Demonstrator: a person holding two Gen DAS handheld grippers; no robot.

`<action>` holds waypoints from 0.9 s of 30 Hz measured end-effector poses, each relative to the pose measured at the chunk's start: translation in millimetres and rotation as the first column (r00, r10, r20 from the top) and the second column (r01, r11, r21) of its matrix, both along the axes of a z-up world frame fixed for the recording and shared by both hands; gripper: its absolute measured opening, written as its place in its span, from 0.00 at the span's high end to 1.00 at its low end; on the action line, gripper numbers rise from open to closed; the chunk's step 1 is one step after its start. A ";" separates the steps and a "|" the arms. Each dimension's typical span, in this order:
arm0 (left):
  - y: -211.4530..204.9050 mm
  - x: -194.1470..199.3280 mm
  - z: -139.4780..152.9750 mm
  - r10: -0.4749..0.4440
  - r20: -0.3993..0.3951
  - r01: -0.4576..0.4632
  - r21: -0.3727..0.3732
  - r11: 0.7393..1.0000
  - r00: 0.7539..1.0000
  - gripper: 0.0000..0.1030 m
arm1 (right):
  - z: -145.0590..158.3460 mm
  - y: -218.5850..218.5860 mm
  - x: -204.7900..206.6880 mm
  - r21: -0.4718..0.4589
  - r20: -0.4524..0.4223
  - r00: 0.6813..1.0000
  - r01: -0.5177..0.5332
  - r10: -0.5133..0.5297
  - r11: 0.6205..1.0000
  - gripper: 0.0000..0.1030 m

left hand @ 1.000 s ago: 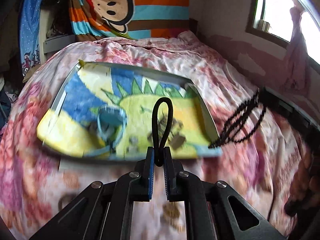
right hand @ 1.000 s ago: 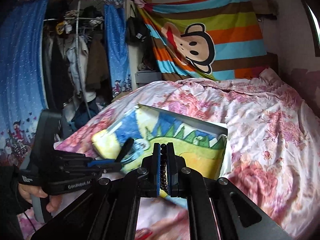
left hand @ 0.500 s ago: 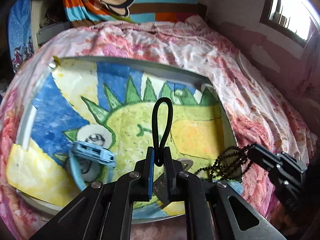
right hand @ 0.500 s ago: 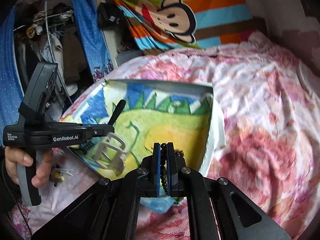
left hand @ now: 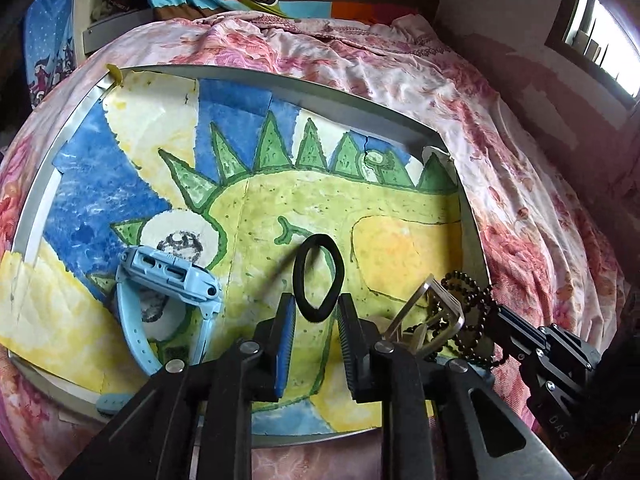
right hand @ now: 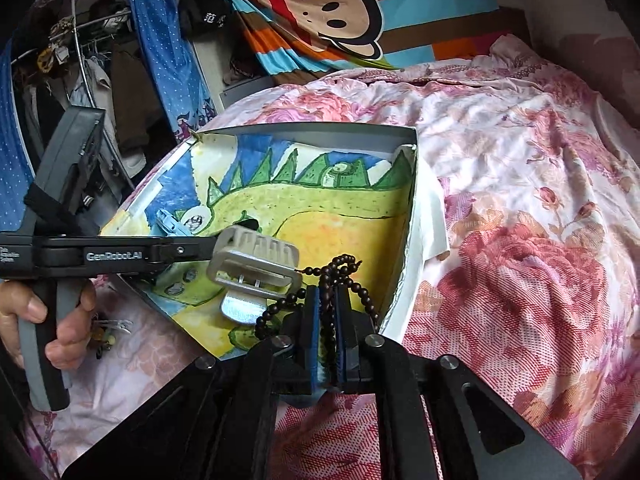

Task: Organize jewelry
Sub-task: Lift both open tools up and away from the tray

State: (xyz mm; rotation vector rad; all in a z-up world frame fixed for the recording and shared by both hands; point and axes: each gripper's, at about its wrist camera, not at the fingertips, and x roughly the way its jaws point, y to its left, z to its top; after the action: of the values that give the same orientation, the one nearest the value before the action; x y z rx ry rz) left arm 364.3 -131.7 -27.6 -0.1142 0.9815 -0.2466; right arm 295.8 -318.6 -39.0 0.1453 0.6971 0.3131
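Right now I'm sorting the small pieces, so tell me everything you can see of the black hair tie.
The black hair tie is a thin, matte, elastic-looking loop, spread into an oval. It sits between the left gripper's parted fingers, its lower end level with their tips; whether they touch it is unclear. It lies over the yellow-green dinosaur drawing lining the tray, between the blue watch and the beads.

Bed under pink floral sheet; striped monkey blanket hangs behind; blue dotted curtain beside clothes rail; bright window at right.
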 end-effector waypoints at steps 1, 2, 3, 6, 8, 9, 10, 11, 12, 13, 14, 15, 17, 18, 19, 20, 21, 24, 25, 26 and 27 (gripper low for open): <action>0.2 -1.3 1.6 0.003 0.000 -0.003 0.003 1.000 1.000 0.73 | 0.7 -1.0 -0.8 0.004 -0.005 1.000 0.004 -0.004 1.000 0.85; 0.7 -2.3 3.3 0.005 0.000 -0.005 0.004 1.000 1.000 0.68 | 1.9 -2.5 -2.8 0.017 -0.005 1.000 0.005 -0.005 1.000 0.76; 1.9 -4.1 5.8 0.007 0.000 -0.007 -0.002 1.000 1.000 0.64 | 3.7 -4.4 -4.9 0.037 -0.002 1.000 0.005 -0.005 0.999 0.71; 9.3 -12.7 18.0 0.031 0.018 -0.030 -0.049 0.998 0.999 0.38 | 12.7 -7.7 -13.3 0.063 0.023 1.000 0.006 -0.008 0.998 0.52; 14.6 -21.6 29.6 0.051 0.053 -0.047 -0.079 0.996 0.997 0.29 | 18.7 -8.5 -18.2 0.052 0.033 0.999 0.011 -0.013 0.999 0.49; 16.6 -25.4 34.1 0.056 0.061 -0.051 -0.087 0.995 0.997 0.28 | 21.3 -8.8 -20.4 0.048 0.039 0.999 0.014 -0.015 0.999 0.47; 18.1 -28.9 37.9 0.060 0.067 -0.053 -0.093 0.994 0.996 0.26 | 25.3 -9.7 -24.2 0.043 0.049 0.999 0.020 -0.022 0.999 0.42; 20.1 -34.1 42.7 0.066 0.077 -0.058 -0.099 0.993 0.995 0.25 | 29.0 -10.4 -27.7 0.039 0.058 0.998 0.028 -0.030 0.999 0.37; 21.2 -38.7 47.1 0.073 0.088 -0.064 -0.101 0.993 0.993 0.24 | 33.3 -10.9 -32.0 0.037 0.067 0.997 0.036 -0.038 0.999 0.34; 23.0 -44.9 52.0 0.080 0.104 -0.070 -0.100 0.993 0.991 0.20 | 38.5 -11.1 -36.9 0.035 0.078 0.996 0.042 -0.044 0.998 0.30; 24.5 -49.2 55.1 0.085 0.115 -0.074 -0.100 0.992 0.990 0.15 | 44.3 -10.9 -42.4 0.035 0.091 0.995 0.046 -0.049 0.998 0.27; 26.9 -56.3 60.4 0.099 0.136 -0.086 -0.100 0.991 0.986 0.12 | 49.2 -11.0 -46.4 0.035 0.101 0.994 0.048 -0.051 0.998 0.24; 33.2 -72.6 71.0 0.135 0.186 -0.118 -0.103 0.988 0.973 0.07 | 61.8 -9.5 -59.7 0.033 0.136 0.989 0.061 -0.065 0.998 0.17; 36.9 -81.3 76.5 0.151 0.210 -0.132 -0.103 0.986 0.966 0.06 | 68.1 -8.7 -66.8 0.032 0.155 0.985 0.073 -0.077 0.997 0.14; 40.5 -90.8 82.9 0.165 0.232 -0.146 -0.095 0.985 0.959 0.04 | 72.8 -8.2 -72.3 0.033 0.172 0.981 0.082 -0.087 0.996 0.11; 44.5 -100.0 89.1 0.175 0.249 -0.159 -0.086 0.984 0.953 0.04 | 78.3 -7.3 -78.5 0.034 0.190 0.977 0.091 -0.096 0.995 0.11; 47.1 -105.1 92.4 0.180 0.257 -0.163 -0.083 0.983 0.950 0.04 | 83.3 -5.7 -85.2 0.033 0.205 0.973 0.097 -0.102 0.995 0.10; 60.7 -132.3 107.5 0.208 0.295 -0.195 -0.075 0.978 0.933 0.04 | 96.0 -0.4 -107.7 0.043 0.253 0.961 0.107 -0.115 0.993 0.06; 65.2 -141.5 111.9 0.217 0.310 -0.205 -0.072 0.976 0.926 0.03 | 98.5 1.5 -114.8 0.049 0.266 0.957 0.105 -0.114 0.993 0.02; 69.8 -150.5 115.7 0.226 0.326 -0.215 -0.070 0.974 0.918 0.02 | 100.8 3.2 -124.7 0.054 0.289 0.951 0.101 -0.112 0.993 0.01; 72.9 -157.0 118.2 0.233 0.337 -0.222 -0.071 0.972 0.912 0.01 | 102.0 4.3 -130.7 0.055 0.303 0.947 0.099 -0.111 0.994 0.01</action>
State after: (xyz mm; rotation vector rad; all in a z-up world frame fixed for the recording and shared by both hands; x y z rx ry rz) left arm 207.3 -58.8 90.6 -0.2059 0.6084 -0.0626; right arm 165.0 -314.3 63.1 0.1665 0.3745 0.2404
